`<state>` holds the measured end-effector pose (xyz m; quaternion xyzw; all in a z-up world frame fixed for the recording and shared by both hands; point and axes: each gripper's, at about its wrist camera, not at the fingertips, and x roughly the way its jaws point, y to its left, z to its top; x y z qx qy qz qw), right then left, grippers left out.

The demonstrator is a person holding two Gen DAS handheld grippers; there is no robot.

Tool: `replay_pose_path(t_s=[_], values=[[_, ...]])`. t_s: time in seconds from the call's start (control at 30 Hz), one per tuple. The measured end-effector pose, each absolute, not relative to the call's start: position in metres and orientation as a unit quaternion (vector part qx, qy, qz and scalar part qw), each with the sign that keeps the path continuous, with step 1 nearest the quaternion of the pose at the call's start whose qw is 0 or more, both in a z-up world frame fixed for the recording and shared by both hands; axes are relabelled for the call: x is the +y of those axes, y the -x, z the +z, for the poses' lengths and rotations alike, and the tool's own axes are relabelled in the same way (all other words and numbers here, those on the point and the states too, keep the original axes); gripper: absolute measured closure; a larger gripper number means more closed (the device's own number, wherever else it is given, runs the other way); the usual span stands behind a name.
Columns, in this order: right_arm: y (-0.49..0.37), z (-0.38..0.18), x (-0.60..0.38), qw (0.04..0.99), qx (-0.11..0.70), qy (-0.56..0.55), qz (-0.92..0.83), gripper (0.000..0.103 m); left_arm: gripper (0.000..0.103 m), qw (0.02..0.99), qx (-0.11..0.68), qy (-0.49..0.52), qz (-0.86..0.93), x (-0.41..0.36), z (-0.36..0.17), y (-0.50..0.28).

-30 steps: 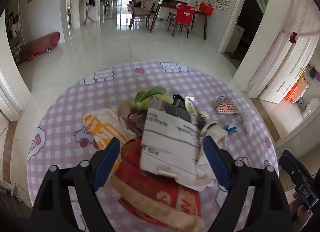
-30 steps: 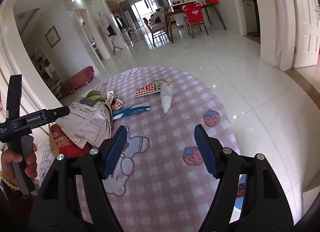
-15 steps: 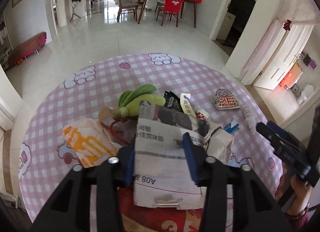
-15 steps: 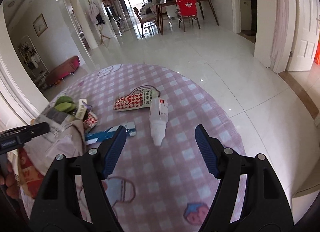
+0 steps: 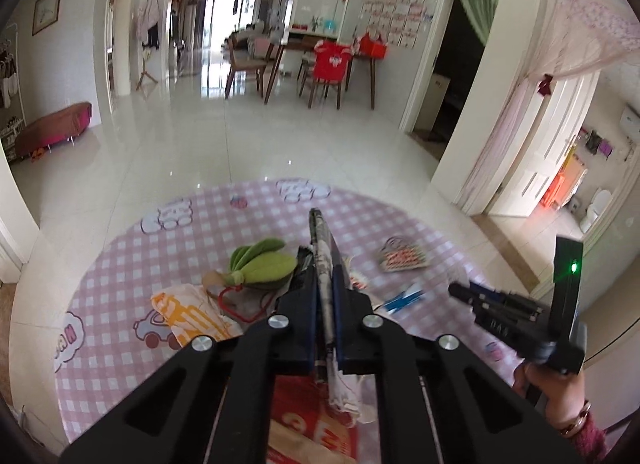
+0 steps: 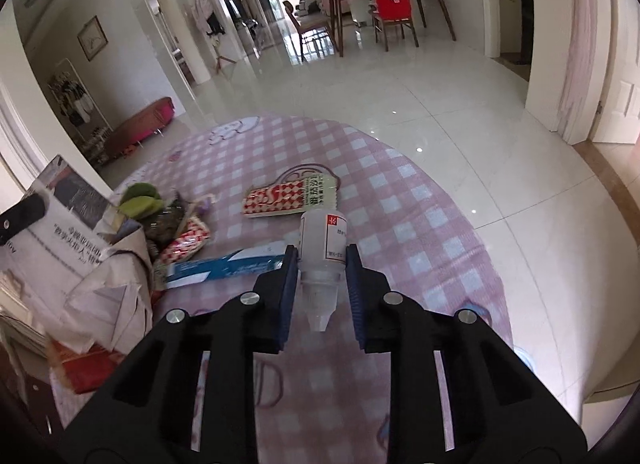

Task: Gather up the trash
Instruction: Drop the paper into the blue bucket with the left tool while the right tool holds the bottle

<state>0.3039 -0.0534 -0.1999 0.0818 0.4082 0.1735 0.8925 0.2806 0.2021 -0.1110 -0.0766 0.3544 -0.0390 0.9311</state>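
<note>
My left gripper (image 5: 324,292) is shut on the edge of a newspaper-print paper bag (image 5: 322,264) and holds it up on edge above the round pink checked table (image 5: 120,264). The same bag shows at the left of the right wrist view (image 6: 72,232). My right gripper (image 6: 322,264) has closed in around a small white plastic bottle (image 6: 322,240) that lies on the table, cap toward me. Its pads sit at the bottle's sides.
Loose trash lies on the table: a red-and-white checked packet (image 6: 292,195), a blue box (image 6: 224,268), a red-and-white wrapper (image 6: 188,240), a green peel (image 5: 260,264), an orange-printed white bag (image 5: 188,312) and a red bag (image 5: 312,424). Tiled floor surrounds the table.
My left gripper closed on the paper bag and lifted it upright. My right gripper moved forward to the white bottle and narrowed around it.
</note>
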Motion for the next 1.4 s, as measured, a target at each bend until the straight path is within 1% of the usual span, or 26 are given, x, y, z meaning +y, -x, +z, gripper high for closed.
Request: replay_pose_path(t_s=[0.27,0.43,0.63,0.83,1.0,1.03,1.07,1.1,1.13,1.17,1.2,1.3,1.4], values=[[-0.248,-0.154,-0.1,0.901,0.361,-0.132,0.2,0.079,0.097,0.952,0.292,0.058,-0.076,0.157,-0.054,-0.233],[-0.202,-0.135,-0.153,0.912,0.326,-0.163,0.188,0.079,0.097,0.947,0.29,0.038,-0.134,0.098,-0.046,-0.225],[-0.159,-0.139,-0.232,0.921,0.312,-0.19,0.136,0.079,0.097,0.918,0.334,0.006,-0.215,-0.007,-0.075,-0.243],[-0.133,-0.167,-0.301,0.92,0.322,-0.212,0.071,0.079,0.097,0.88,0.385,-0.037,-0.277,-0.11,-0.126,-0.267],[-0.124,-0.197,-0.339,0.911,0.336,-0.238,0.032,0.079,0.095,0.847,0.429,-0.061,-0.307,-0.167,-0.174,-0.284],[-0.123,-0.201,-0.344,0.909,0.339,-0.241,0.027,0.079,0.093,0.84,0.44,-0.064,-0.311,-0.177,-0.184,-0.288],[-0.122,-0.207,-0.35,0.907,0.343,-0.245,0.019,0.079,0.086,0.836,0.447,-0.067,-0.311,-0.184,-0.192,-0.291],[-0.122,-0.213,-0.354,0.904,0.347,-0.248,0.015,0.079,0.066,0.828,0.459,-0.068,-0.314,-0.193,-0.202,-0.293],[-0.122,-0.216,-0.359,0.902,0.35,-0.252,0.013,0.079,0.056,0.821,0.469,-0.065,-0.32,-0.199,-0.211,-0.295],[-0.123,-0.22,-0.362,0.9,0.353,-0.255,0.01,0.079,0.04,0.817,0.473,-0.067,-0.322,-0.204,-0.218,-0.296],[-0.12,-0.222,-0.364,0.899,0.356,-0.255,0.008,0.079,0.034,0.821,0.474,-0.079,-0.308,-0.208,-0.225,-0.296],[-0.12,-0.231,-0.369,0.894,0.364,-0.26,0.007,0.079,0.034,0.815,0.49,-0.092,-0.295,-0.214,-0.24,-0.297],[-0.124,-0.233,-0.366,0.892,0.368,-0.261,0.01,0.079,0.033,0.816,0.491,-0.096,-0.289,-0.211,-0.243,-0.296]])
